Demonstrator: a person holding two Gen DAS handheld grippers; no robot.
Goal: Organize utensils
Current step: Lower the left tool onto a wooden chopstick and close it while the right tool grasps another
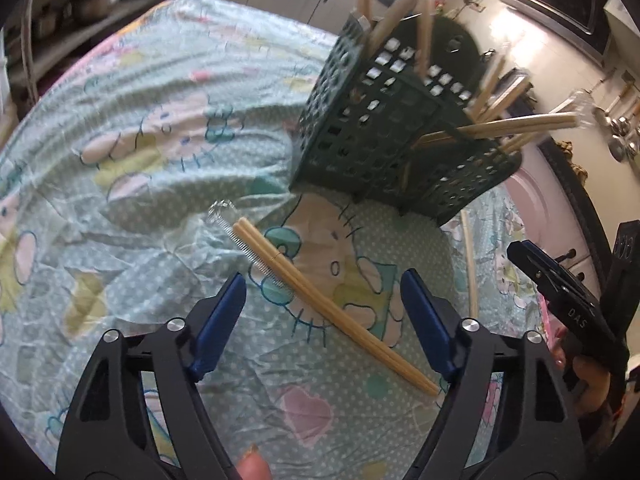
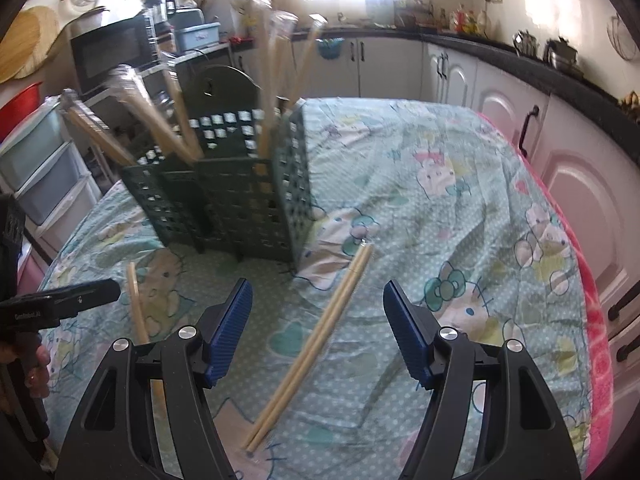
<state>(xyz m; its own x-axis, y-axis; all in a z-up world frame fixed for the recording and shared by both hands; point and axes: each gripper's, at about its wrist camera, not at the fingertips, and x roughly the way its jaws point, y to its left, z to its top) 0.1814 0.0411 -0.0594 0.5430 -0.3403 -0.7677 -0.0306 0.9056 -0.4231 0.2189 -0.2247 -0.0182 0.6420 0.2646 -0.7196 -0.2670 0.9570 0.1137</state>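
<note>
A dark green perforated utensil holder [image 1: 384, 136] [image 2: 240, 196] stands on the patterned tablecloth with several wrapped wooden chopstick pairs [image 1: 496, 128] [image 2: 160, 124] sticking out of it. One wrapped chopstick pair [image 1: 332, 306] [image 2: 316, 344] lies flat on the cloth in front of the holder. A single stick [image 1: 469, 256] [image 2: 138, 308] lies beside the holder. My left gripper [image 1: 324, 316] is open above the lying pair. My right gripper [image 2: 318, 332] is open above the same pair and also shows in the left wrist view [image 1: 560, 292].
The table is covered by a light green cartoon-print cloth [image 1: 140, 160] [image 2: 460, 208]. White kitchen cabinets [image 2: 452, 68] and a dark counter run behind and to the right. A microwave [image 2: 116, 48] and plastic drawers [image 2: 44, 168] stand at the left.
</note>
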